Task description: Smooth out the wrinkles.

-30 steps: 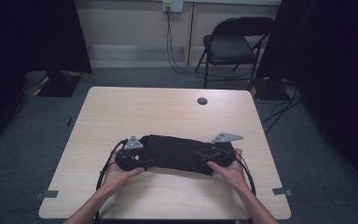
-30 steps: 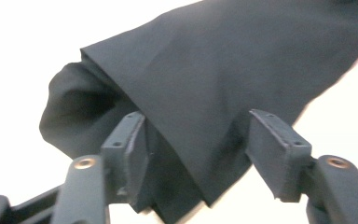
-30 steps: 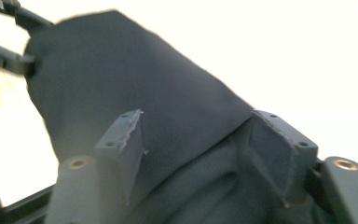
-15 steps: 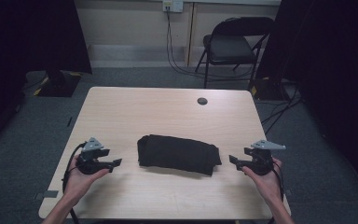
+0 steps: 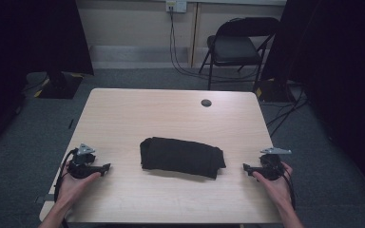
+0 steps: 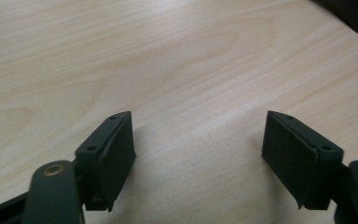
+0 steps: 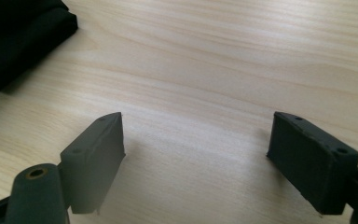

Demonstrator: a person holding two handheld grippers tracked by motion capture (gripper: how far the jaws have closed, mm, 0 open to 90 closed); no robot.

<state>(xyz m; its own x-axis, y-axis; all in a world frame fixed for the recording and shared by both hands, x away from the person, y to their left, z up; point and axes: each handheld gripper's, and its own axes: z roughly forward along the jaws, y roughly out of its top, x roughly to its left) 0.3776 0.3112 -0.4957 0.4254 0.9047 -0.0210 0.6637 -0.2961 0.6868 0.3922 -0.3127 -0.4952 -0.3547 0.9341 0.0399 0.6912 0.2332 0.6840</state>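
A folded black cloth lies flat near the middle of the light wood table. My left gripper rests near the table's left front edge, well left of the cloth, jaws pointing toward it. In the left gripper view the left gripper is open over bare wood. My right gripper sits at the right front edge, right of the cloth. The right gripper is open too, and a corner of the black cloth shows at the upper left of its view.
A small dark round grommet sits near the table's far edge. A black folding chair stands on the carpet beyond the table. Cables run down the back wall to the floor.
Both grippers let go of the cloth's ends and drew apart to the table's left and right front edges. The cloth stays folded at the middle.
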